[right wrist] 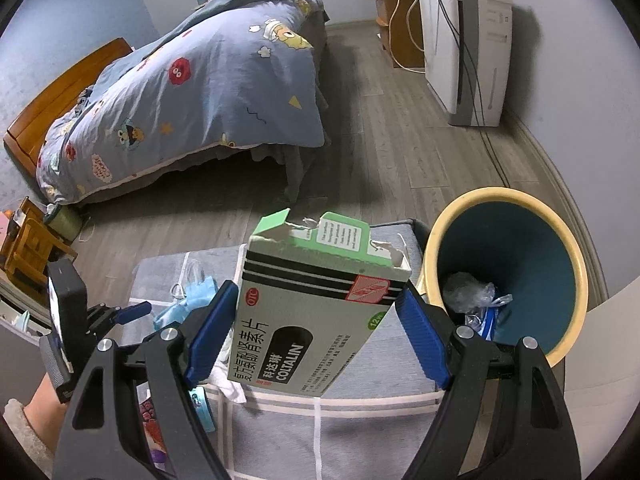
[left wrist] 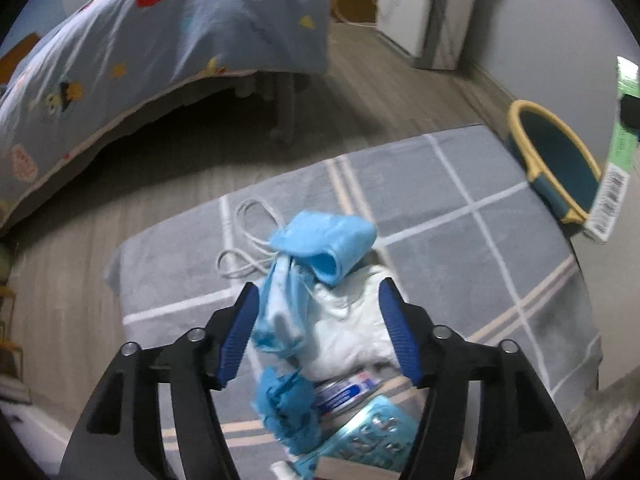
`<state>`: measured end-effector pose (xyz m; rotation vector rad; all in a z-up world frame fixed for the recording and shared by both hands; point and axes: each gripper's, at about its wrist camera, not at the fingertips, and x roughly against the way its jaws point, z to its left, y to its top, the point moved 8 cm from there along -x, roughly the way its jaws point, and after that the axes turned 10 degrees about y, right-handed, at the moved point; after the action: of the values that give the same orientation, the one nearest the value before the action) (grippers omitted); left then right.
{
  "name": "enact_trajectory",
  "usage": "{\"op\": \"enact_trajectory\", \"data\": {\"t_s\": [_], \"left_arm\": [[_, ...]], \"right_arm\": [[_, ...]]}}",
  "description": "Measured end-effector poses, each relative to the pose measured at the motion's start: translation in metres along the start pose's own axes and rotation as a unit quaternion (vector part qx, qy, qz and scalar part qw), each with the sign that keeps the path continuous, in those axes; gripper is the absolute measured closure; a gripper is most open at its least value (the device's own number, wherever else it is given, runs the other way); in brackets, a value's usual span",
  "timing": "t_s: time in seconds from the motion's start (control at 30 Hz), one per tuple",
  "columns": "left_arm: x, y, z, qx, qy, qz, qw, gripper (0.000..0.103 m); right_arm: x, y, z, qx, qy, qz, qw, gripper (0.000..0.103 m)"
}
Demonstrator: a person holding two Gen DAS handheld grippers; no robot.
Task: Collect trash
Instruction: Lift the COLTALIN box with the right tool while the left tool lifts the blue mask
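Home bedroom. Wooden-framed bed (right wrist: 60,92) under a blue cartoon-print duvet (right wrist: 208,88), grey wood-plank floor (right wrist: 400,152), tall white air-purifier-type appliance (right wrist: 468,48) against the pale wall, grey checked rug (left wrist: 460,216), small teal bin with a yellow rim (right wrist: 560,240).

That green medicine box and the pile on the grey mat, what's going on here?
A person is clearing trash with tongs in each hand. The right tongs grip a torn-open green medicine box next to the yellow-rimmed bin, which already holds crumpled plastic. The left tongs stand open over the pile on the grey mat, with a blue face mask and white crumpled tissue between the jaws, not yet pinched.
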<state>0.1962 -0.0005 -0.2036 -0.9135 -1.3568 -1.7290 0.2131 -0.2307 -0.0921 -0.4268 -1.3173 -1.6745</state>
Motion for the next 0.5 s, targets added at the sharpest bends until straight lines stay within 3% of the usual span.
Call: {"op": "enact_trajectory", "data": {"t_s": [0.17,0.3,0.33,0.5], "left_arm": [[-0.024,-0.015,0.019,0.014,0.031,0.048,0.9982,0.037],[-0.042,-0.026,0.028,0.021,0.037,0.086,0.9954,0.053],[-0.046,-0.028,0.029,0.021,0.038,0.093,0.9948,0.070],[-0.029,-0.021,0.036,0.037,0.028,0.071,0.9964,0.075]], "right_arm": [[-0.001,-0.001,0.002,-0.002,0.003,0.002,1.000,0.024],[-0.002,0.000,0.003,0.002,0.003,0.004,1.000,0.024],[-0.003,0.000,0.004,0.003,0.004,0.005,1.000,0.024],[-0.001,0.002,0.003,0.002,0.005,0.000,1.000,0.024]]}}
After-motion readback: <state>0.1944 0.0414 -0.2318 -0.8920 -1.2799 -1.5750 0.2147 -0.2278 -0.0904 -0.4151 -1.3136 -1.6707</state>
